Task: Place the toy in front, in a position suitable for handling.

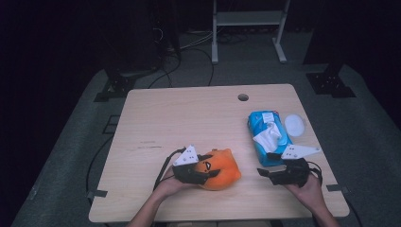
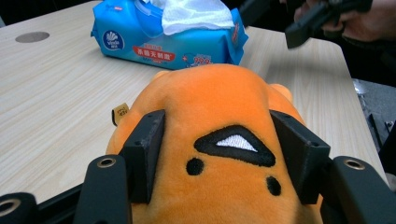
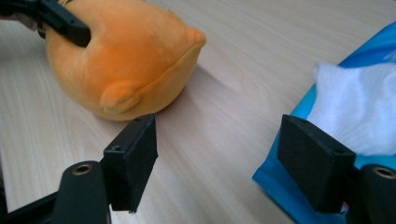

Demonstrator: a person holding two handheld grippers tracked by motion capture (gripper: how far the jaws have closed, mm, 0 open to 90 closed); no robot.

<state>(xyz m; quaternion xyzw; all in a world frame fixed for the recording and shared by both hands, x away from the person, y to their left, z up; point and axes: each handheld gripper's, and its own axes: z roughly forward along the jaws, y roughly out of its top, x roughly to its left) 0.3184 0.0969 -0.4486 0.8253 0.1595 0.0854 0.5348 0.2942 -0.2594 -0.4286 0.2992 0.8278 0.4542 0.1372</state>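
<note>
Now | left gripper (image 2: 219,154) clamps orange plush toy (image 2: 219,121) | right gripper (image 3: 224,163) open, beside toy

Left gripper (image 1: 208,176) clamped, right gripper (image 1: 265,173) agape

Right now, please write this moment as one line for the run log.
left gripper: jaws on both sides of orange plush toy | right gripper: open, nothing held, beside blue wipes pack | toy on table
</note>
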